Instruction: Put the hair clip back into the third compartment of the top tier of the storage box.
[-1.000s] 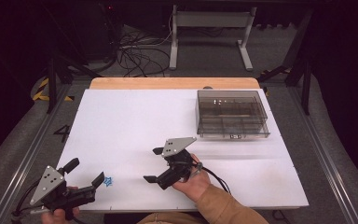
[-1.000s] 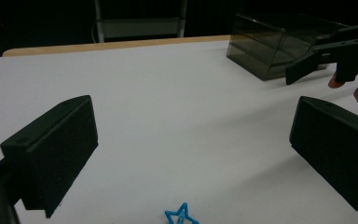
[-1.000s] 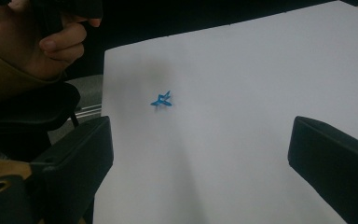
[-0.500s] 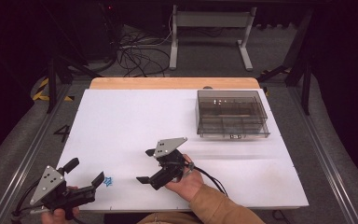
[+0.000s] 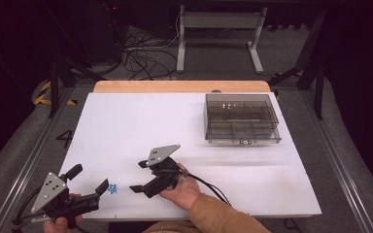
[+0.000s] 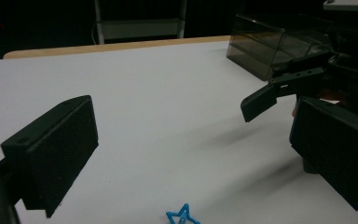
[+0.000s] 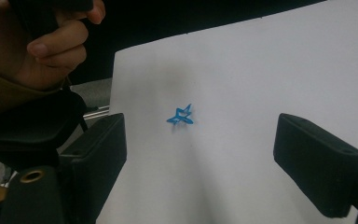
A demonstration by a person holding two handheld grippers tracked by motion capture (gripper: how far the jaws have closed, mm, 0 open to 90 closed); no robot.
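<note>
Picking up the blue star (image 5: pixel 112 189) at the lower left of the high view calls for the right gripper (image 5: pixel 140 176), its empty jaws wide but just closing a little, to straddle it squarely before squeezing, clear of the open, empty left gripper (image 5: pixel 88 177).

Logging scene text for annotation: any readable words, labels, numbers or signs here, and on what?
"4": dark mark on the grey floor left of the white table.
Small label on the front wall of the smoky plastic box: too small to read.
No text visible on the blue star.
</note>
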